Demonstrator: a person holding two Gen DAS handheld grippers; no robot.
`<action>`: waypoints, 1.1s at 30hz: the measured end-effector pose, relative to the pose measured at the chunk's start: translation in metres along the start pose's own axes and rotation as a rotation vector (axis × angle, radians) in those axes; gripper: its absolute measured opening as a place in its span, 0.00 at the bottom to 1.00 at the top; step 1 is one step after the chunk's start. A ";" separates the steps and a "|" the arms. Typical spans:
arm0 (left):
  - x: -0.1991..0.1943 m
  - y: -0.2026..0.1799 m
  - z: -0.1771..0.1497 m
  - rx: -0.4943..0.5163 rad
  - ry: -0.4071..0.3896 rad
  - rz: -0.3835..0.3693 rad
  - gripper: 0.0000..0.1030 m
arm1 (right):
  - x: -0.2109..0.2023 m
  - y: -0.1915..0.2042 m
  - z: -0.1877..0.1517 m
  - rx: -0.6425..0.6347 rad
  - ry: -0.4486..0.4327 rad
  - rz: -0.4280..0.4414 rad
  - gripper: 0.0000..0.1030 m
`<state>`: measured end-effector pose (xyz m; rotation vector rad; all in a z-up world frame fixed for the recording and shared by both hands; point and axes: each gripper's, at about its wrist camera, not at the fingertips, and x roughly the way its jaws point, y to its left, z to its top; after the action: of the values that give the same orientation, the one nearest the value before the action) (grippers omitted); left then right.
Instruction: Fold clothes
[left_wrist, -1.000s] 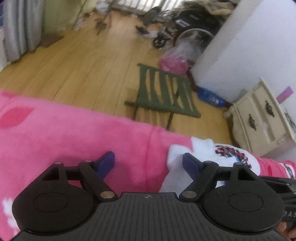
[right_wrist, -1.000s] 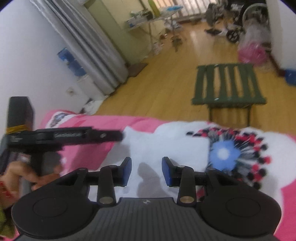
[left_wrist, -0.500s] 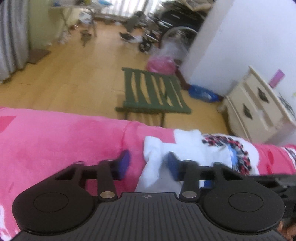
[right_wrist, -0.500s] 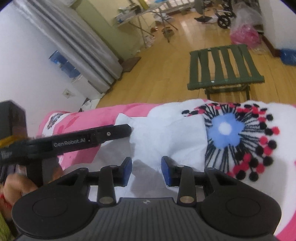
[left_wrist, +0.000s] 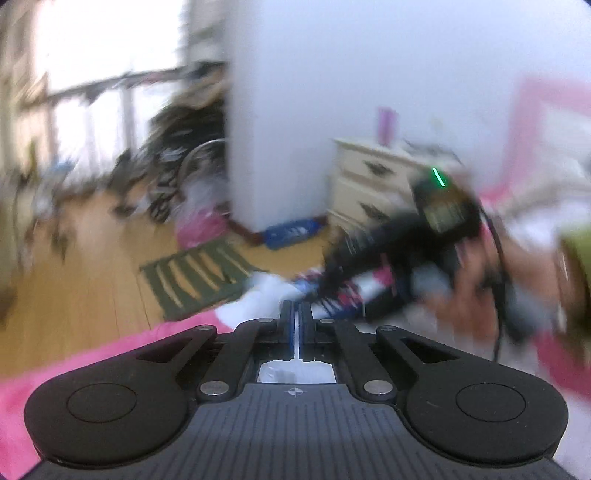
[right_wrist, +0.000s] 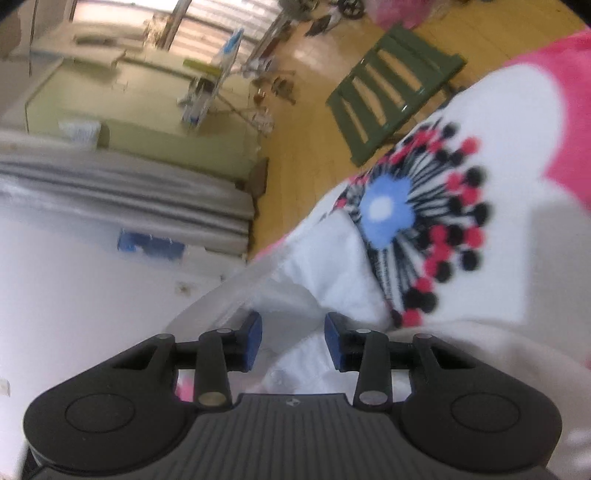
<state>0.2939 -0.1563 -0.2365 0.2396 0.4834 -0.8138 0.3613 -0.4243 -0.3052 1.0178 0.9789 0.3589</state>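
Left view badly smeared, right view sharper. White garment (right_wrist: 517, 240) lies spread on the pink blanket (right_wrist: 569, 92) of a bed, its flower print (right_wrist: 388, 214) (blue centre, black and red dots) facing up. A green slatted stool (right_wrist: 391, 92) stands on the wood floor beyond the bed edge. Left gripper (left_wrist: 295, 321): fingers together, only a thin pale sliver showing between them and white cloth visible through the linkage behind. I read that as a pinch on the garment's edge, though the blur keeps me from being sure how much cloth is caught. Right gripper (right_wrist: 293, 341): fingers (right_wrist: 253, 341) apart and opening slightly. A soft raised fold of the white cloth runs in under the gap, but the pads do not press on it. The key relation is that the print and the bulk of the garment lie ahead and to the right of the right fingers. A loose flap edge slants from just beside the left-hand finger up toward the print. That flap's line is diagonal in this rolled view, so the gap between the fingers sits roughly across it. The right gripper is the nearer one to the printed middle, while the left has the outer edge. Judgement: the fold turns on the left hand carrying its edge toward the print while the right either closes on the ridge or steadies the body. In the left view the person's hand (left_wrist: 469, 288) on the right gripper is close by, so the two are near each other.
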 end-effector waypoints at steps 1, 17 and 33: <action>-0.004 -0.005 -0.004 0.048 0.007 -0.009 0.00 | -0.010 0.001 0.001 0.001 -0.017 0.007 0.40; 0.010 0.030 -0.029 -0.039 0.160 0.093 0.36 | 0.028 0.051 0.052 -0.275 0.024 -0.280 0.52; 0.103 0.100 -0.010 -0.521 0.278 0.157 0.39 | 0.038 0.031 0.054 -0.300 0.123 -0.224 0.21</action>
<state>0.4254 -0.1513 -0.2950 -0.0944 0.9066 -0.4800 0.4317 -0.4132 -0.2898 0.6135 1.1006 0.3717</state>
